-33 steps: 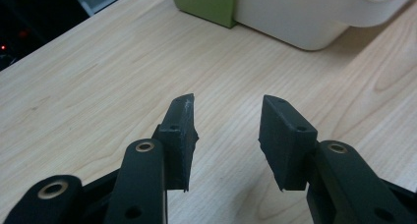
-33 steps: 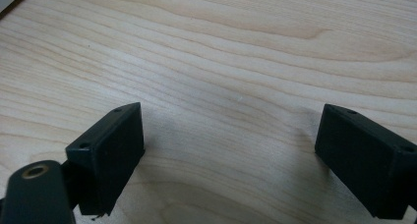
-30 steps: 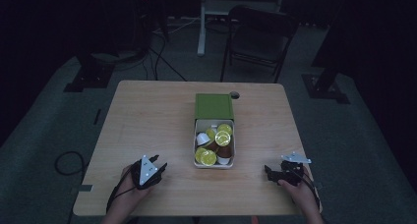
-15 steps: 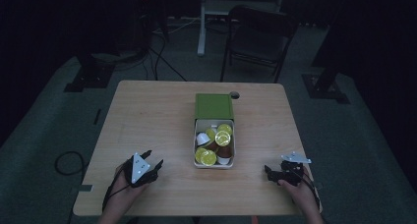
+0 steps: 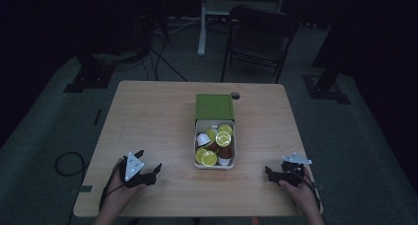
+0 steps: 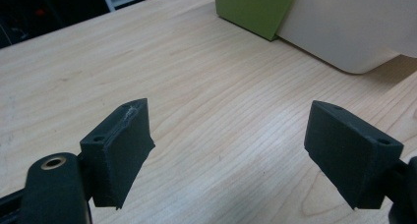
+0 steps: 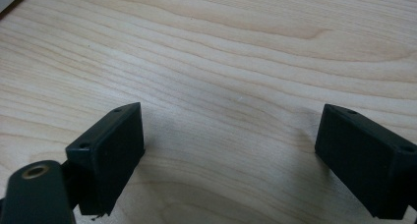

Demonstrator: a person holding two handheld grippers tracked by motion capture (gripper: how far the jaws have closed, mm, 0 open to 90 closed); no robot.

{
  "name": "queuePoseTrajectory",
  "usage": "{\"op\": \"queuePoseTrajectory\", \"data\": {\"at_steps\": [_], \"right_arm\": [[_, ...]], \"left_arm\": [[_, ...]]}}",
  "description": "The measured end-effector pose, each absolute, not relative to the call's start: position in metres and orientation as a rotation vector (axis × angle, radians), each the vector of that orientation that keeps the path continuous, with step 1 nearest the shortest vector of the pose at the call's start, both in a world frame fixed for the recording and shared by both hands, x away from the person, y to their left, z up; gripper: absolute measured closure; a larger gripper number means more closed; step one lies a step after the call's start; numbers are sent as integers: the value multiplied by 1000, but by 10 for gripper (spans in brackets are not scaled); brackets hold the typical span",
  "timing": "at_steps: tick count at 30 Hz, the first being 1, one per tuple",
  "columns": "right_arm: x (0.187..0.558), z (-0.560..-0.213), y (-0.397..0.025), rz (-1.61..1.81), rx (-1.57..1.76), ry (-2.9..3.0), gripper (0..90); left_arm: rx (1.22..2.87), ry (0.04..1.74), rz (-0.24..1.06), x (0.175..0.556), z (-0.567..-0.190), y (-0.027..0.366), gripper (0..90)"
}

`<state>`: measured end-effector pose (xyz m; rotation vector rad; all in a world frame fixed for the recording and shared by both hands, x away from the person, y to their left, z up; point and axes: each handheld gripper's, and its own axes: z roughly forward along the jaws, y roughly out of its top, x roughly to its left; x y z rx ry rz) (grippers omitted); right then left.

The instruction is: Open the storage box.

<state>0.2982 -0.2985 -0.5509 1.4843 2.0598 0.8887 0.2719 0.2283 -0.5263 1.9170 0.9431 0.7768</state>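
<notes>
1. While both grippers rest low near the front edge of the wooden table point(image 5: 153, 116), the white box point(image 5: 198, 151) sits in the middle between them, apart from both.
2. The left gripper point(image 5: 143, 174) is left of the box and a bit nearer the person. Its jaws stand wide apart and hold nothing.
3. The right gripper point(image 5: 274, 174) is right of the box, also near the front edge. Its jaws stand wide apart too, with bare wood between them.
4. The high view looks down into the box, which is full of little round cups point(image 5: 223, 138) with shiny yellow tops, plus some brown and white ones. The green lid point(image 5: 214, 106) lies at the far end of the box.
5. The left gripper point(image 6: 228, 150) view sees the box point(image 6: 344, 27) from the side: a smooth white wall with a rounded corner, and the flat green lid point(image 6: 255, 8) beside it.
6. The right gripper point(image 7: 228, 157) view looks at pale wood with wavy lines. The jaws are black, blocky and dull.
</notes>
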Motion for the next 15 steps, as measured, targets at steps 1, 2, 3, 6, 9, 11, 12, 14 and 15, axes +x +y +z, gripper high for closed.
{"op": "queuePoseTrajectory", "data": {"at_steps": [1,2,3,6,9,11,12,14,15], "right_arm": [[298,-551,-298,889,1485,2060,108],[298,-551,-298,889,1484,2060,107],[298,-551,-298,889,1484,2060,107],[298,-551,-299,889,1485,2060,107],[298,-551,-299,889,1484,2060,107],[298,-551,-299,889,1484,2060,107],[298,-551,-299,889,1484,2060,107],[298,-551,-299,889,1484,2060,107],[298,-551,-299,889,1485,2060,107]], "left_arm": [[1923,946,772,272,-526,230,173],[1923,949,767,272,-527,231,172],[1923,949,767,272,-527,231,172],[1931,957,729,272,-529,236,152],[1949,970,713,271,-530,239,152],[1958,979,709,271,-531,242,152],[1954,993,707,271,-532,244,152],[1954,993,707,271,-532,244,152],[1929,1050,709,272,-533,249,152]]}}
